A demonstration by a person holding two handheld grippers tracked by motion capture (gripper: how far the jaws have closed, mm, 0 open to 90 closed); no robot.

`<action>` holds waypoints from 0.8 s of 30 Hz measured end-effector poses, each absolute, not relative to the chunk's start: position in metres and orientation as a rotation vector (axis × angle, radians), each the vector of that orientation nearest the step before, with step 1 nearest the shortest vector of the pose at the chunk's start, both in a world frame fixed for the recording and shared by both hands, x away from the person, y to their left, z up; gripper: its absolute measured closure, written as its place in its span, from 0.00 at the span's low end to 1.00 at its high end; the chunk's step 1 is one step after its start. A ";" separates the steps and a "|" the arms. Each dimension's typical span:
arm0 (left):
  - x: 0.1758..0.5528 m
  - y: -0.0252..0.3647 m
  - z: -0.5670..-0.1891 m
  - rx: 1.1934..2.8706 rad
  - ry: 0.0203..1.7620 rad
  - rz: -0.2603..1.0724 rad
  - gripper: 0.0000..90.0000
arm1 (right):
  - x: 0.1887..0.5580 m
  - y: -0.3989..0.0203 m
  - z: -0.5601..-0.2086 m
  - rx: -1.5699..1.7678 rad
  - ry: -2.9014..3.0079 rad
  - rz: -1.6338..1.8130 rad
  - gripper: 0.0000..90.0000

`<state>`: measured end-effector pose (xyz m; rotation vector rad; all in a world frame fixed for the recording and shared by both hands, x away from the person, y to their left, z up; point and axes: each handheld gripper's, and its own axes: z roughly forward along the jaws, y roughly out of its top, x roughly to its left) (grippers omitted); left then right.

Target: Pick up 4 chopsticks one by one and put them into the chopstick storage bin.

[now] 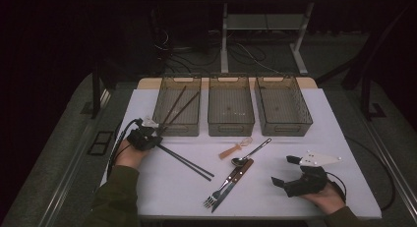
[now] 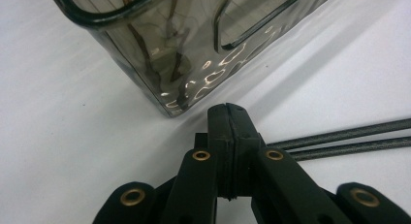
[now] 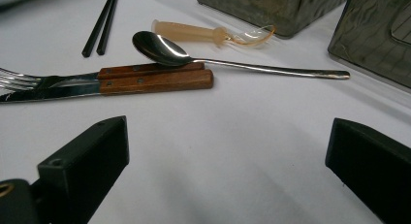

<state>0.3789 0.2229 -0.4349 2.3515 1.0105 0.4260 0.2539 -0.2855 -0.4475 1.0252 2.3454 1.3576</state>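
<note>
White table (image 1: 162,187). Left gripper (image 1: 156,137) black, brass-coloured rivets on arms; chopsticks (image 1: 189,164) trailing from it black, finely speckled. Bin (image 1: 178,120) just beyond left gripper smoky grey, translucent, rippled walls; dark brown sticks (image 1: 178,106) inside. Two more bins (image 1: 231,120) further along same smoky grey. Right gripper (image 1: 286,172) black, pale grey plate (image 1: 319,159) on top. Ahead of right gripper: silver spoon (image 1: 248,155), fork and knife (image 1: 231,180) with reddish-brown wooden handles, steel rivets. Small spoon (image 1: 236,148) beyond with amber handle, clear bowl. Sleeve (image 1: 115,197) behind left gripper olive green.
</note>
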 end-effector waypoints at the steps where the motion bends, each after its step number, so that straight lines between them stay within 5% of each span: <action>1: 0.379 0.223 -0.435 2.353 1.012 0.424 1.00 | 0.254 -0.286 -0.448 1.024 2.345 1.358 0.02; 24: 0.350 0.238 -0.432 2.385 0.989 0.380 1.00 | 0.254 -0.286 -0.447 1.025 2.343 1.361 0.02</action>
